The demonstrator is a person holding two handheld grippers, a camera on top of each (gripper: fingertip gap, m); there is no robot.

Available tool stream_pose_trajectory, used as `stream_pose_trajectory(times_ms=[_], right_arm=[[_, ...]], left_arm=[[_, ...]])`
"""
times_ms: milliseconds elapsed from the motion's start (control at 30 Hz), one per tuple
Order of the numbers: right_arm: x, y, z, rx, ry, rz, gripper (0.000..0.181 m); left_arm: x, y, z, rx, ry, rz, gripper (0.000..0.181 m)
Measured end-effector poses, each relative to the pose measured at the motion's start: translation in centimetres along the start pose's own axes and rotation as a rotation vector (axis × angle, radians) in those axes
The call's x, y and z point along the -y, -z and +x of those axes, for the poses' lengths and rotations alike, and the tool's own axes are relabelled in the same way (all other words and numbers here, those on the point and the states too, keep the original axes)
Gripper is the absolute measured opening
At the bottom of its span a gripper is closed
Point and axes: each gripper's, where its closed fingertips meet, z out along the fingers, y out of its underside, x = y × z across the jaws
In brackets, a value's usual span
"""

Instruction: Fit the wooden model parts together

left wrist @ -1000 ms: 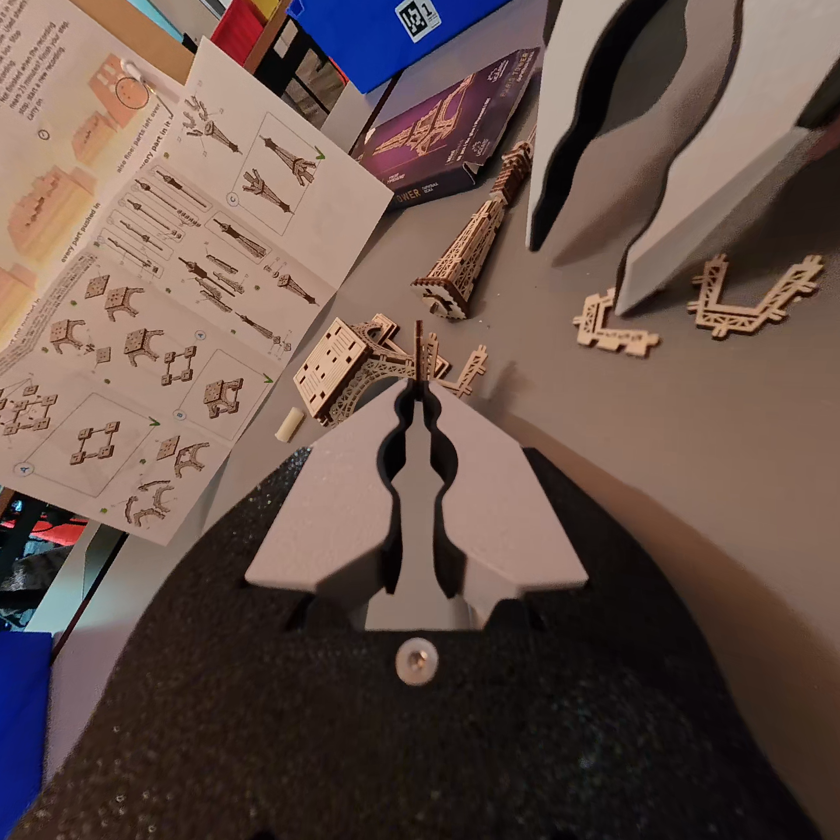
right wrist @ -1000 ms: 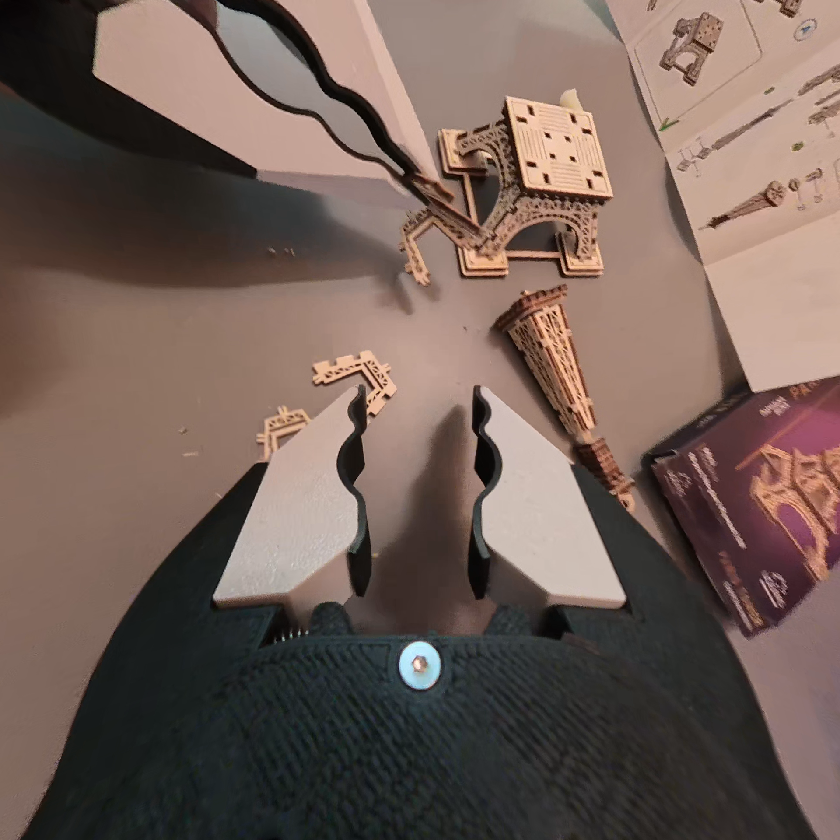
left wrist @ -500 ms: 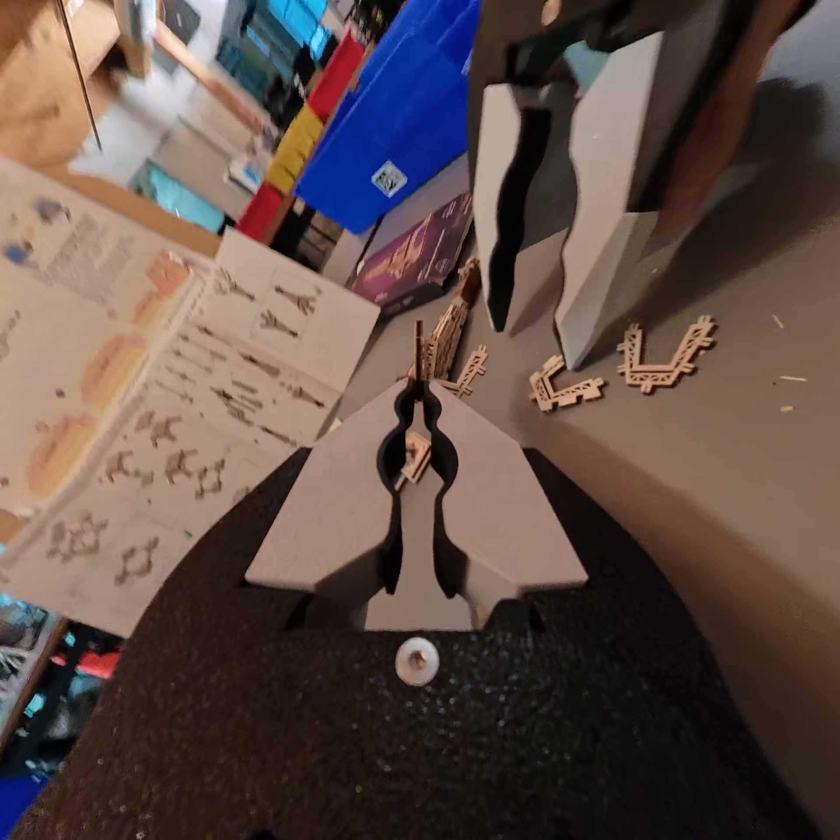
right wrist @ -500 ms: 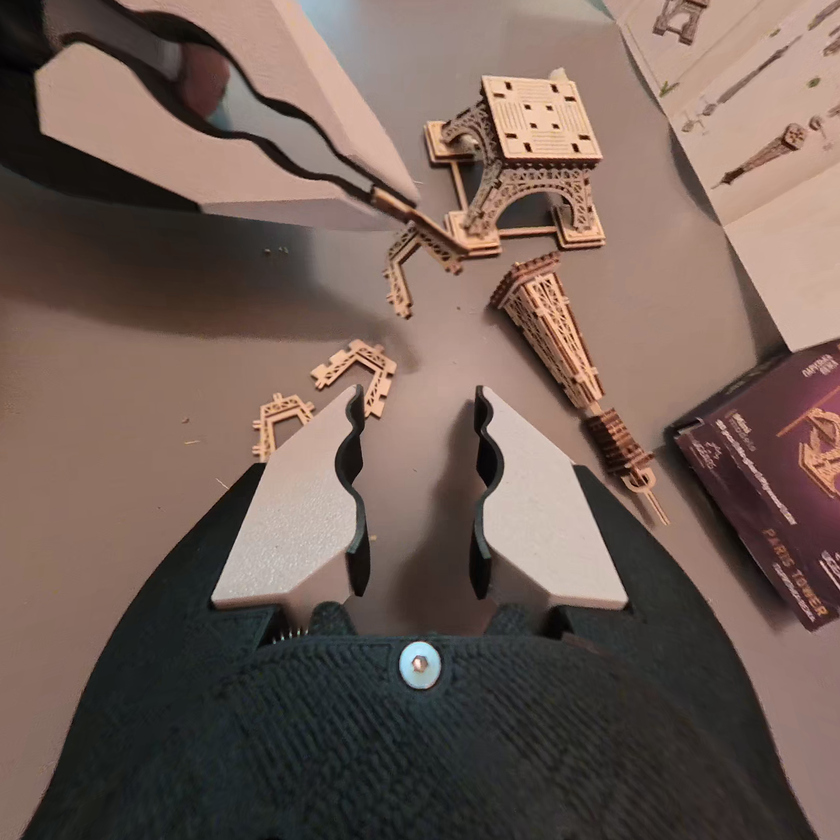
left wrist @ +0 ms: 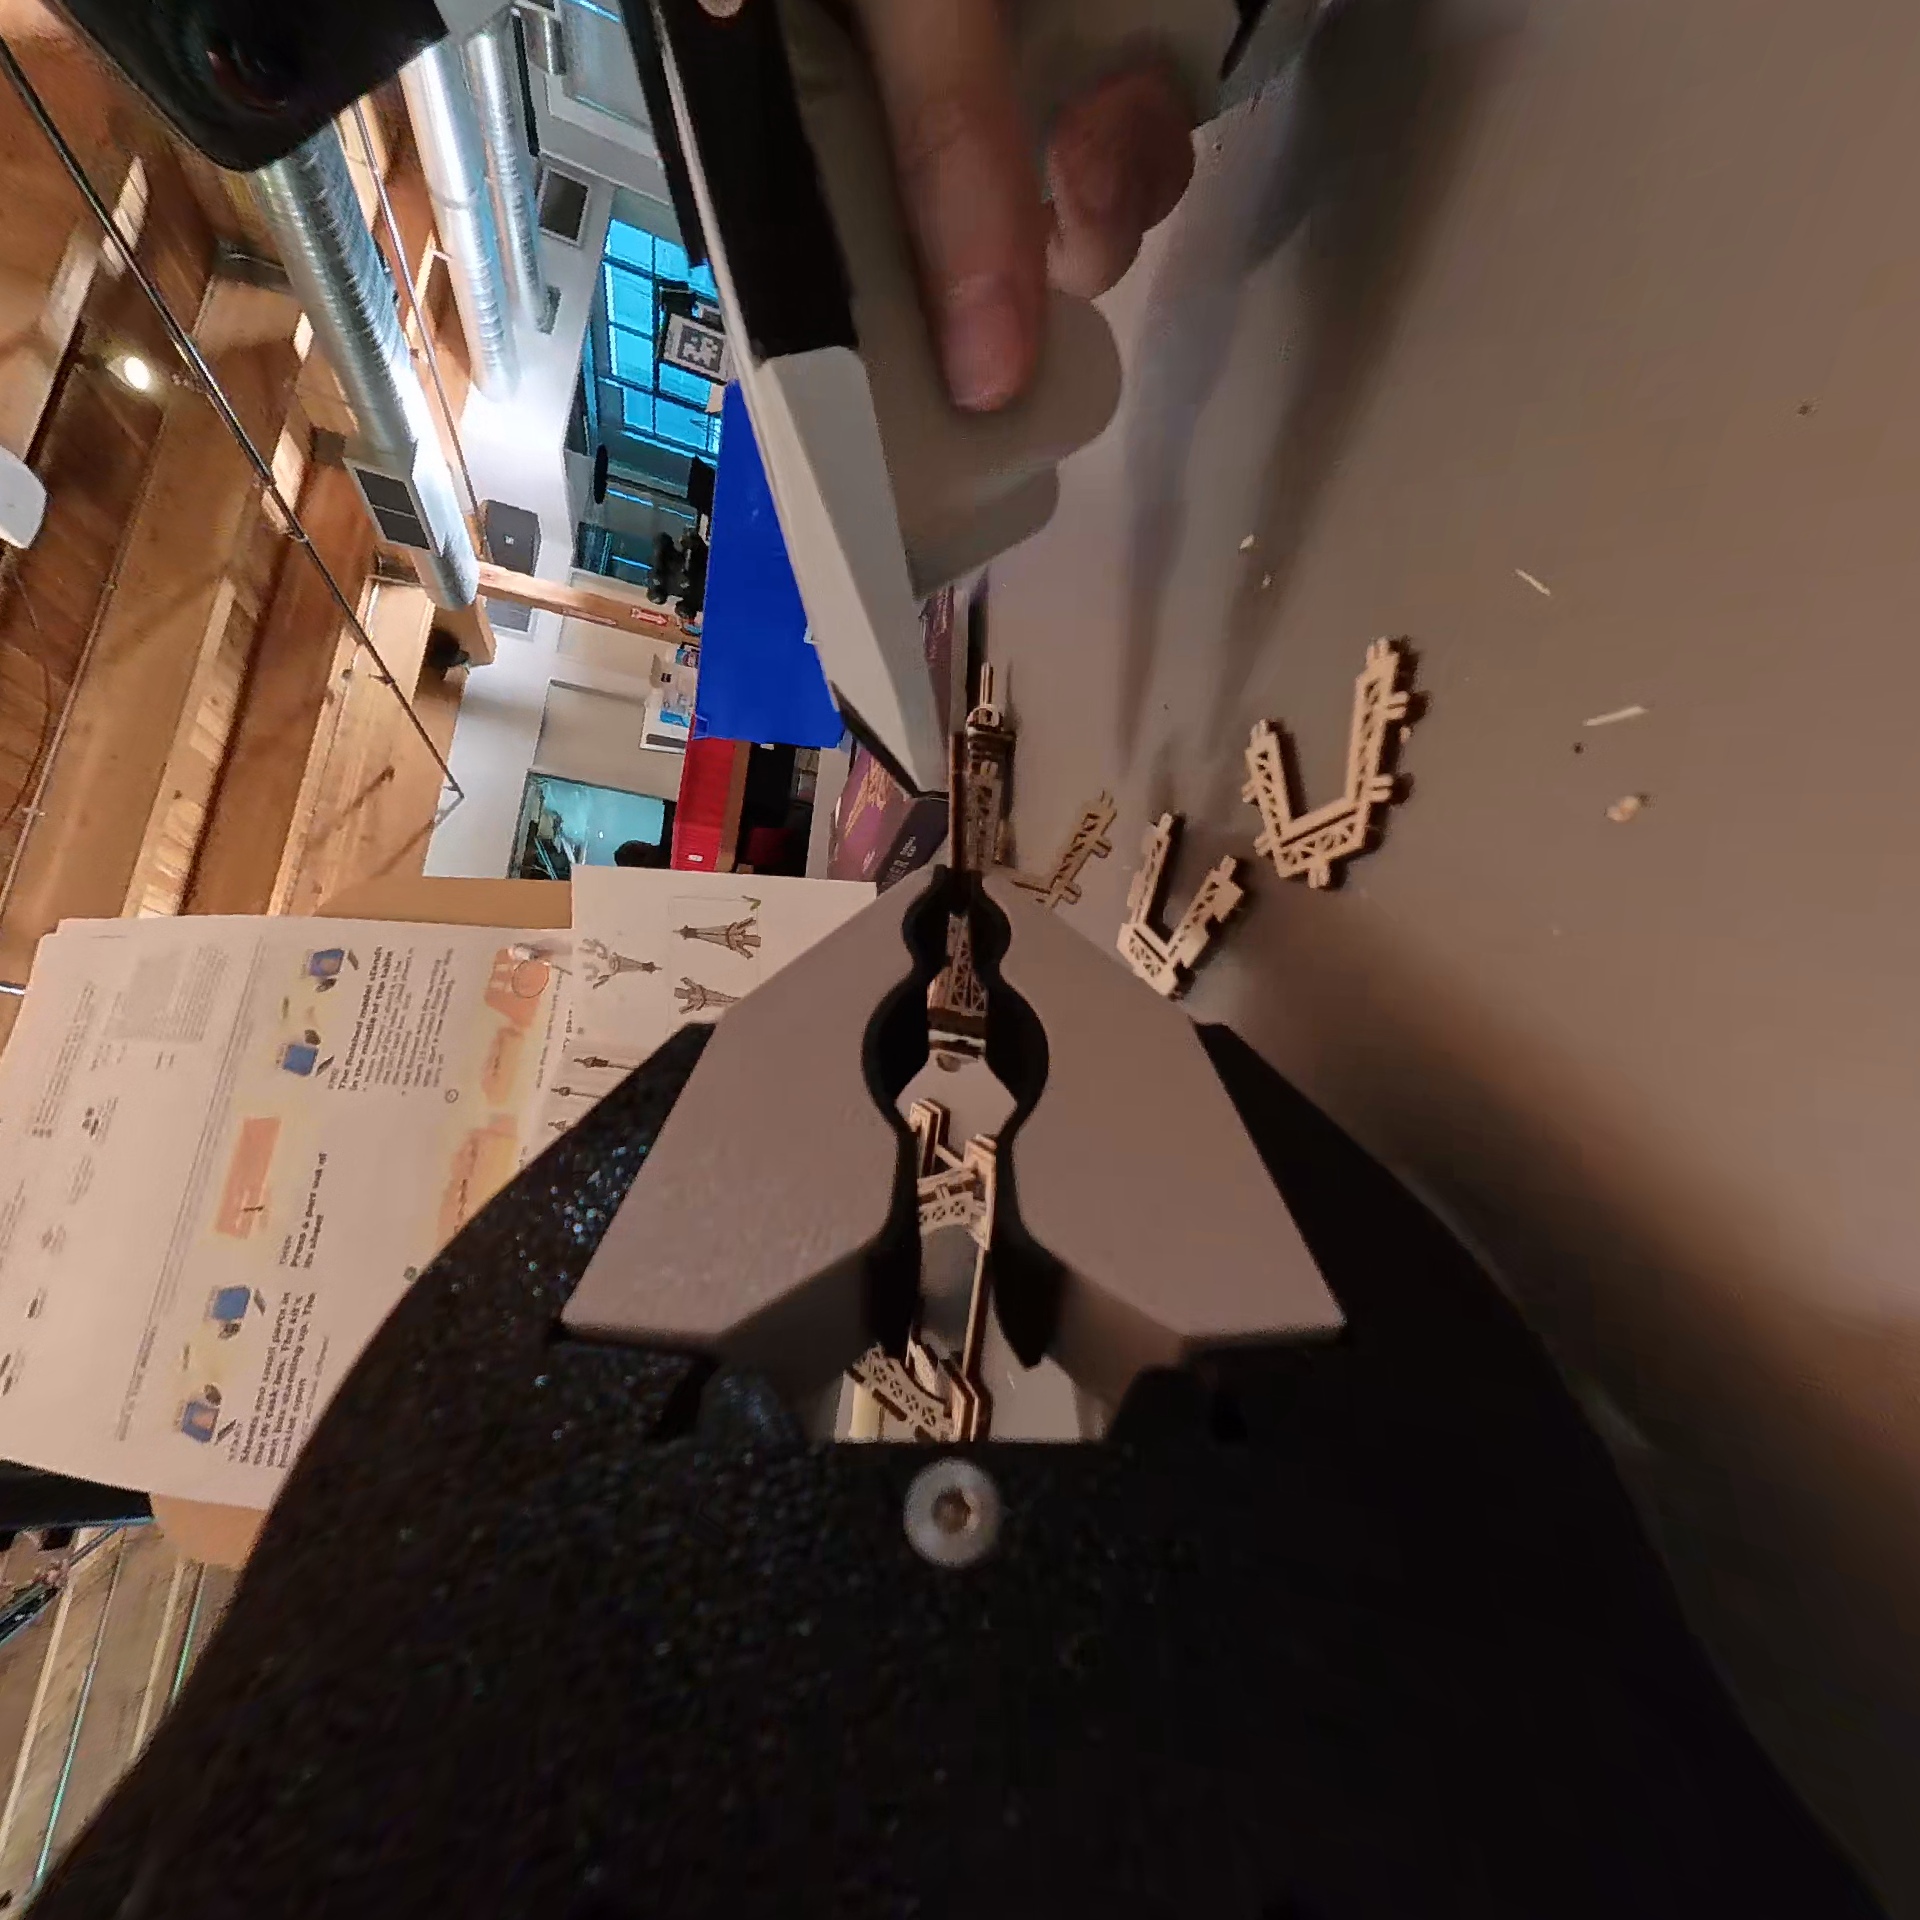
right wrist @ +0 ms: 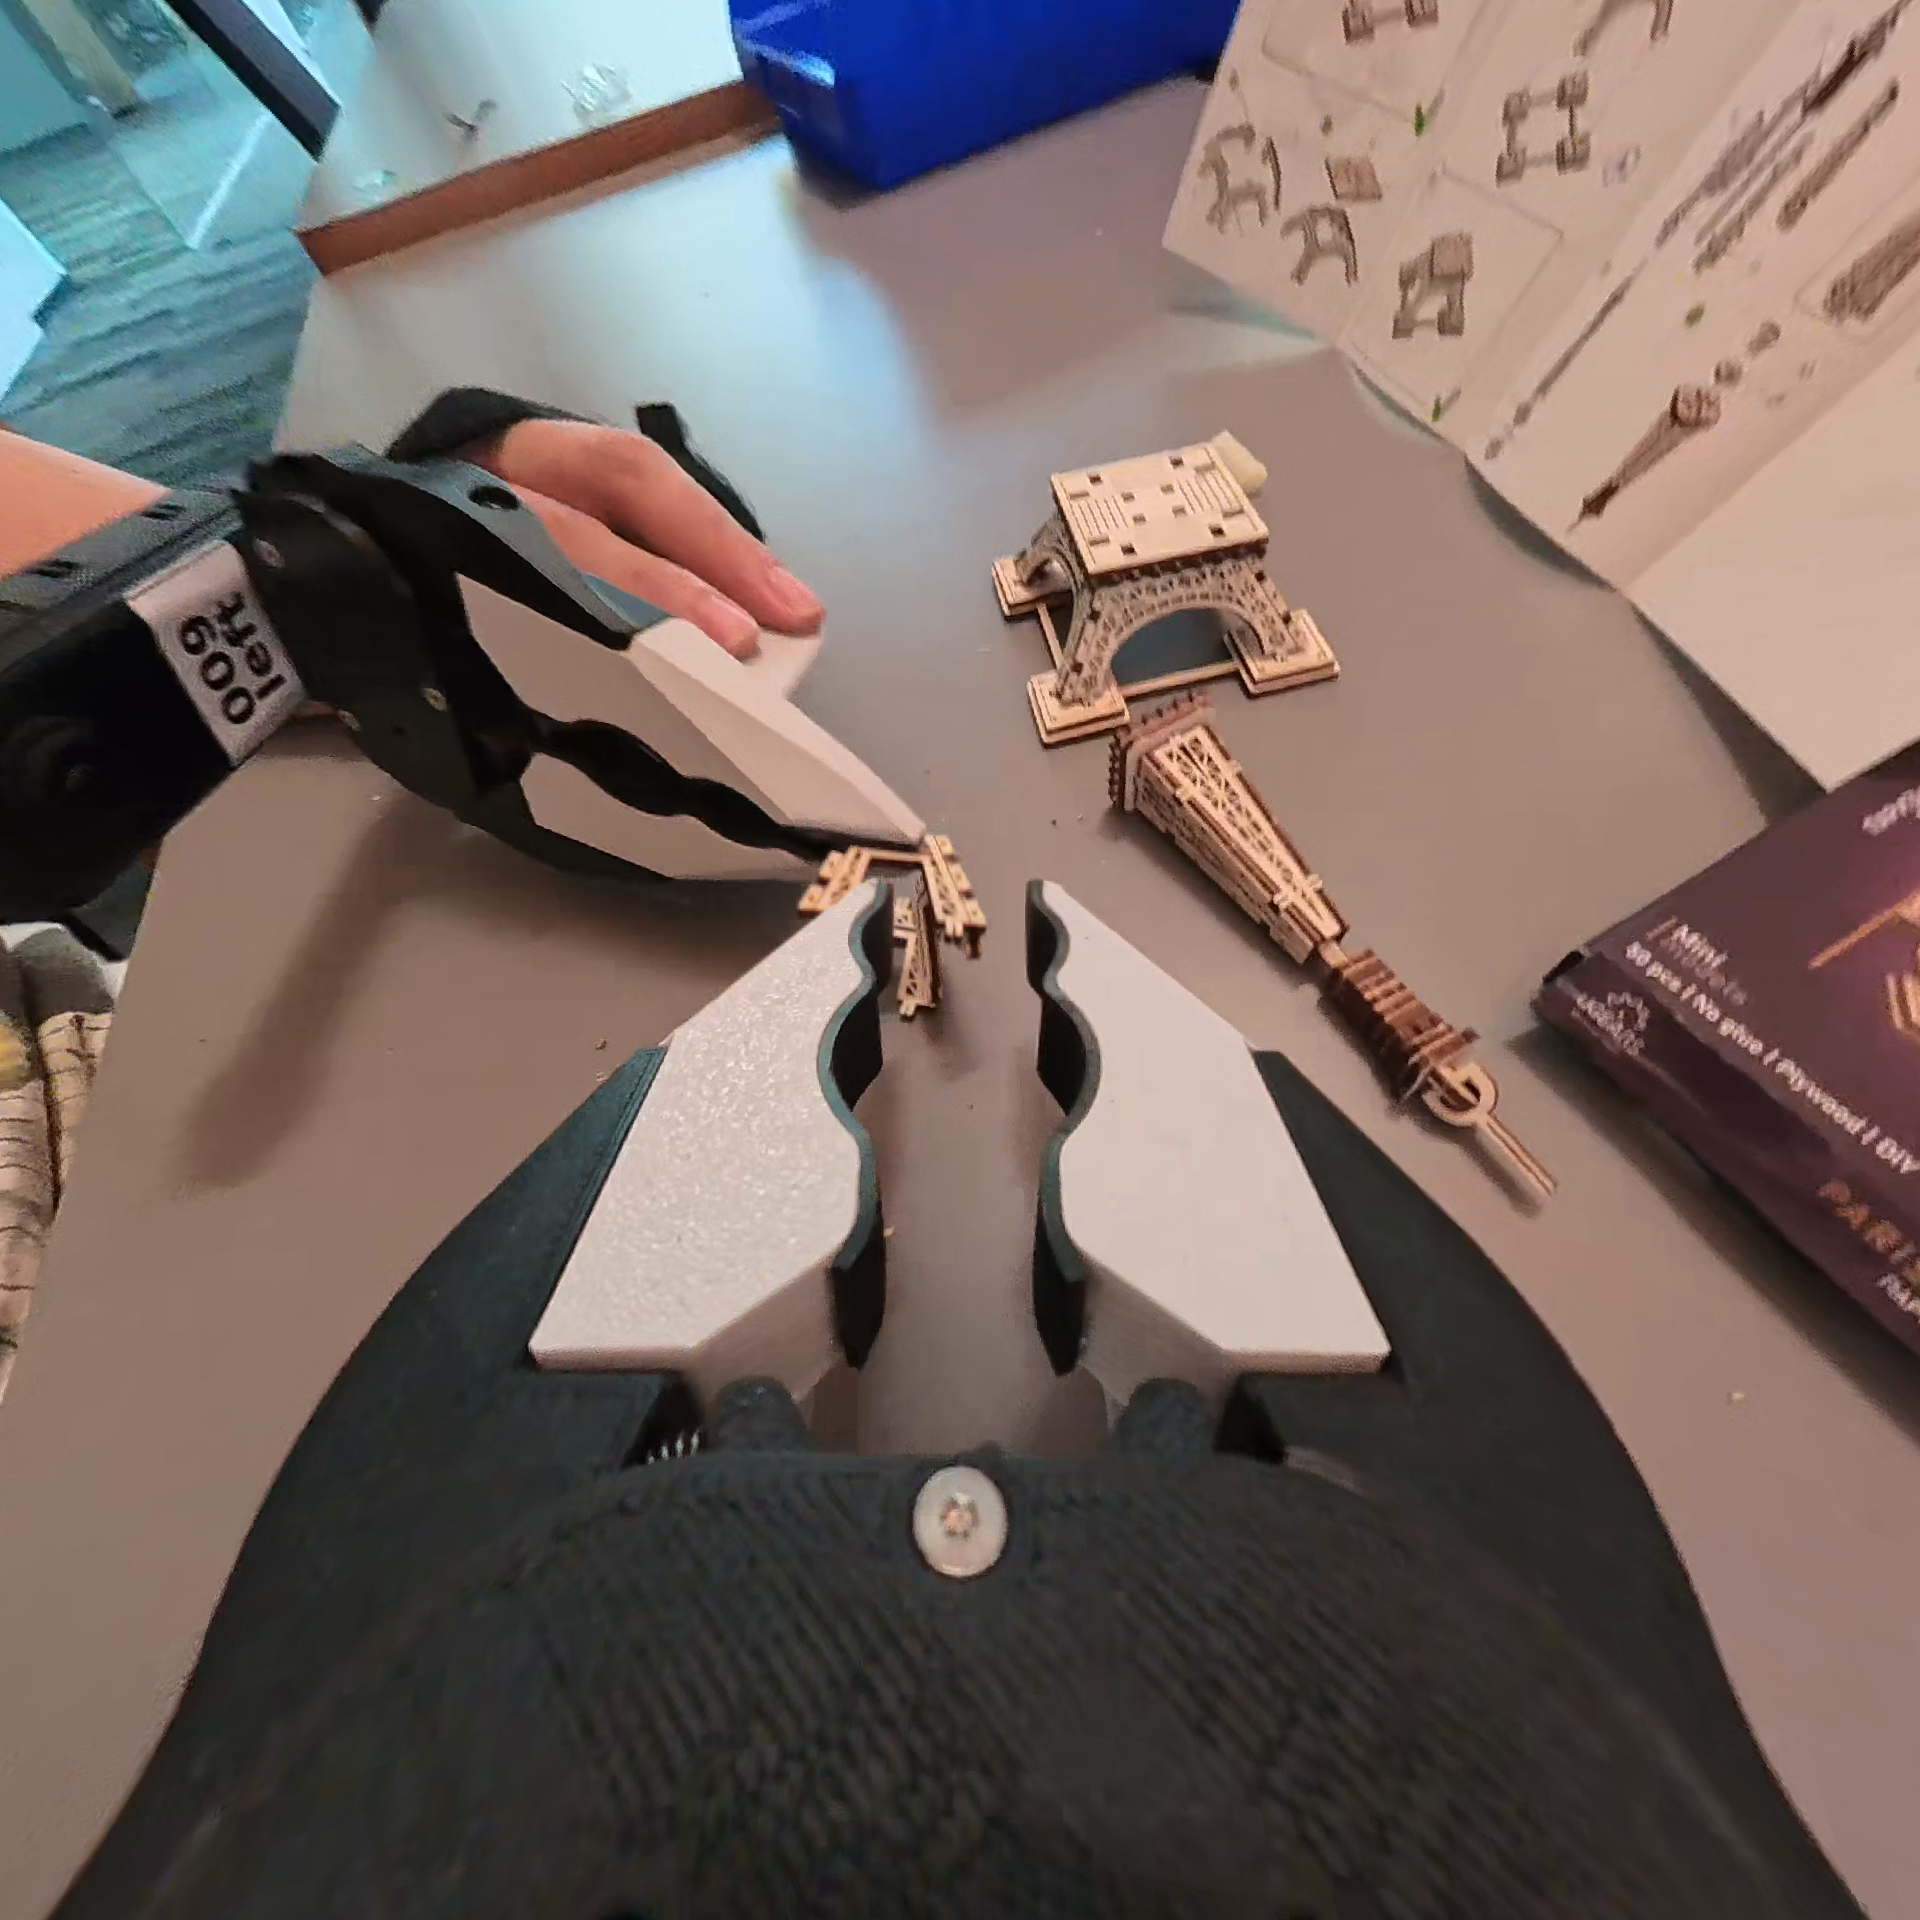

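Wooden lattice bracket piece (right wrist: 891,865), pale and L-shaped, sits pinched in your left gripper (right wrist: 914,836), whose jaws press together on it just ahead of your right gripper (right wrist: 958,896), jaws spread and empty. Beyond your right jaws stand the arched wooden tower base (right wrist: 1158,577) and tapered spire (right wrist: 1236,831) on the grey table (right wrist: 1558,790).

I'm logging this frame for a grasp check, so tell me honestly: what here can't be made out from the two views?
- Left wrist view: how the left gripper holds the flat wooden piece; it shows edge-on only.
- Left wrist view: the tower base is mostly hidden behind the shut jaws.
- Right wrist view: the second bracket is partly hidden behind the right gripper.
- Right wrist view: the purple box is cut off by the right edge.
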Motion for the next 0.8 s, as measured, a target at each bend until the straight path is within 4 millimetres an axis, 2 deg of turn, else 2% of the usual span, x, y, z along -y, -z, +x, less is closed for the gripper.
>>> stream_pose_trajectory(times_ms=[67,167,300,500,633,800], right_arm=[[0.1,-0.1,-0.2,0.003,0.051,0.007,0.02],[-1.0,-0.5,0.1,-0.023,0.113,-0.067,0.023],[-0.4,-0.5,0.4,-0.061,0.155,-0.036,0.015],[-0.8,-1.1,0.4,-0.078,0.211,-0.077,0.009],[-1.2,-1.4,0.5,-0.108,0.241,-0.11,0.009],[-1.2,-1.5,0.1,-0.085,0.243,-0.109,0.009]], left_arm=[[-0.1,0.0,0.1,0.0,-0.003,0.0,0.001],[-0.1,0.0,-0.1,0.01,0.006,0.001,0.0],[-0.1,0.0,-0.2,0.012,0.013,0.003,0.001],[-0.4,0.1,-0.2,-0.003,0.057,0.008,0.002],[-1.0,0.6,1.3,-0.128,0.154,0.007,0.017],[-1.5,1.6,2.0,-0.317,0.337,0.025,0.028]])
